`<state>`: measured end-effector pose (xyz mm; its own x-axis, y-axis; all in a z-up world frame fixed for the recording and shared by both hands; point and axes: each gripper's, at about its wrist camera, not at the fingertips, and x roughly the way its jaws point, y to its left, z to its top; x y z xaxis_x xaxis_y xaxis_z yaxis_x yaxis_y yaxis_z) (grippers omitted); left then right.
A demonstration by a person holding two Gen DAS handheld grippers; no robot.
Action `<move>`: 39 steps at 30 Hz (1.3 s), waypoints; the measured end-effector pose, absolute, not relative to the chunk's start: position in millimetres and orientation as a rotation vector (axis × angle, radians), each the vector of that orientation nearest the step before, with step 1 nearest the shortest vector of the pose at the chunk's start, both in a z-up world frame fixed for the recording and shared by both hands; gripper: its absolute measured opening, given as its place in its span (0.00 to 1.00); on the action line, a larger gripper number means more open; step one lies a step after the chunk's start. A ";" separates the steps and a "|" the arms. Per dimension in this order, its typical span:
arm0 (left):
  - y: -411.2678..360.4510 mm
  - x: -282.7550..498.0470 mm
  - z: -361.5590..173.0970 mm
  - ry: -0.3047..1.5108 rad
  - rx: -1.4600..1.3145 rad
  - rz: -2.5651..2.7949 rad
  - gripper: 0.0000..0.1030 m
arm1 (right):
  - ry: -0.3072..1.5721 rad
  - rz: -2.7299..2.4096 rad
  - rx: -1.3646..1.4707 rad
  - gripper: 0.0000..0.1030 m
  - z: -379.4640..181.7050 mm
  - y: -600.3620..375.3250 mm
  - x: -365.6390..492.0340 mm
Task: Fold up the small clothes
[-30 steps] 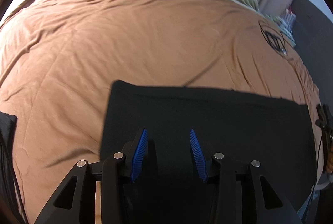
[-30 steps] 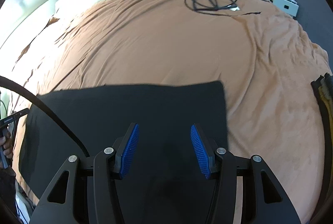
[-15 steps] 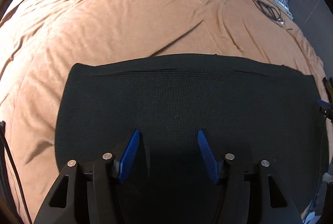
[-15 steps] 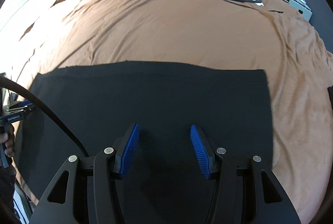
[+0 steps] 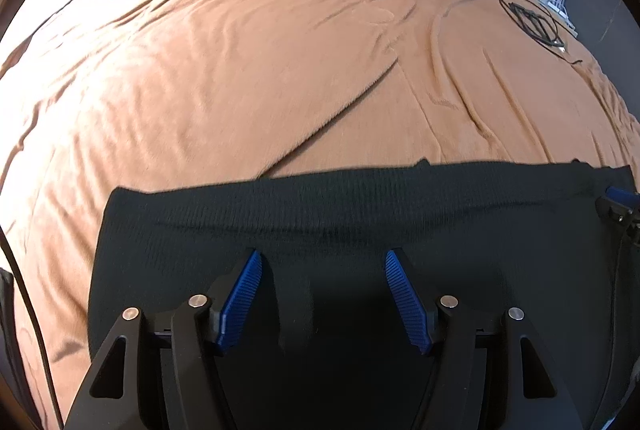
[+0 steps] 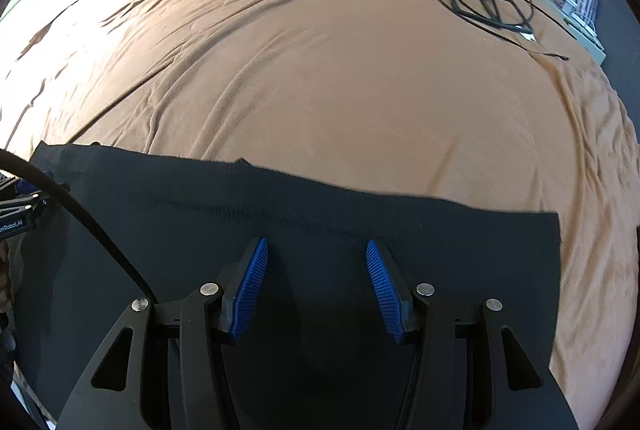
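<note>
As both tools point down over it, black knit garment (image 5: 360,214) lies flat on bed's brown blanket (image 5: 280,70), long axis running side to side | left tool (image 5: 322,262) jaws opening, nothing pinched | right tool (image 6: 316,250) spread, empty | far hem ahead of both, neither nearer.

Left gripper (image 5: 323,260): pitched steeply downward, jaws opening, blue ribbed pads (image 5: 242,304) well apart, nothing pinched between them. Right gripper (image 6: 317,248): same steep downward pitch, jaws parted about midway and steady, pads (image 6: 382,290) clear of each other, nothing clamped. The two ride side by side; the right gripper's tip pokes into the left wrist view at its right edge, and the left gripper's body shows at the left edge of the right wrist view.
</note>
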<state>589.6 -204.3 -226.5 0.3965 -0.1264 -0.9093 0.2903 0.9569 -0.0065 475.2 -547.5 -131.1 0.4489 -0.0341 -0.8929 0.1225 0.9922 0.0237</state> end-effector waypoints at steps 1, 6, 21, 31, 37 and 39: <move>-204.7 590.9 -226.9 1.131 0.165 -0.263 0.66 | 1.101 -0.100 0.088 0.48 -132.2 -547.3 477.6; -208.9 601.7 -230.6 1.122 0.157 -0.247 0.70 | 1.098 -0.111 0.120 0.48 -137.1 -551.2 493.9; -198.8 571.5 -204.8 1.156 0.096 -0.304 0.71 | 1.104 -0.066 0.222 0.48 -111.6 -569.2 450.0; -175.2 523.6 -209.0 1.207 0.090 -0.307 0.71 | 1.188 -0.043 0.247 0.55 -115.1 -569.7 392.7; -167.3 492.5 -213.8 1.228 0.104 -0.295 0.73 | 1.217 -0.044 0.257 0.66 -116.1 -561.3 368.2; -167.5 483.6 -214.3 1.231 0.113 -0.299 0.78 | 1.228 -0.044 0.259 0.68 -115.6 -556.8 360.8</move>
